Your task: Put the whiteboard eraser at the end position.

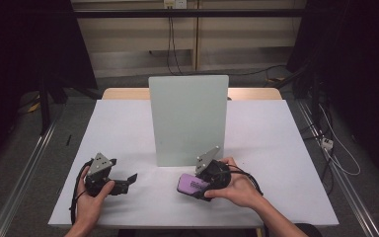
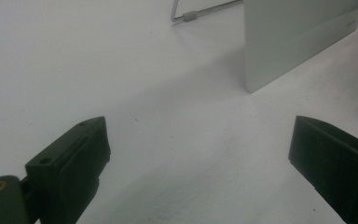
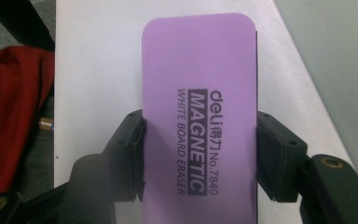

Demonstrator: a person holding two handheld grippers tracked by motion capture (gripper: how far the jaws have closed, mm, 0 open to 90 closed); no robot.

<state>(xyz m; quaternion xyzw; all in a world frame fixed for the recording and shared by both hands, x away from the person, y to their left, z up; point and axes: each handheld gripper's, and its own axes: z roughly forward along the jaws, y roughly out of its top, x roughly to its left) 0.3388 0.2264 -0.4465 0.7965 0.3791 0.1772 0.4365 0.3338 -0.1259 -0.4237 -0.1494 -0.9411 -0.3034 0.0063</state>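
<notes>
My right tool (image 1: 193, 186) clamped on purple whiteboard eraser (image 3: 199, 116), pads squeezing both long sides, lower centre of high view, just in front of upright white board (image 1: 188, 118). My left tool (image 1: 131, 178) lower left, jaws wide apart, nothing between, low over surface (image 1: 271, 148).

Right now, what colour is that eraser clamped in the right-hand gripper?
Purple, with dark printed lettering on its face. The eraser shows best in the right gripper view.
</notes>
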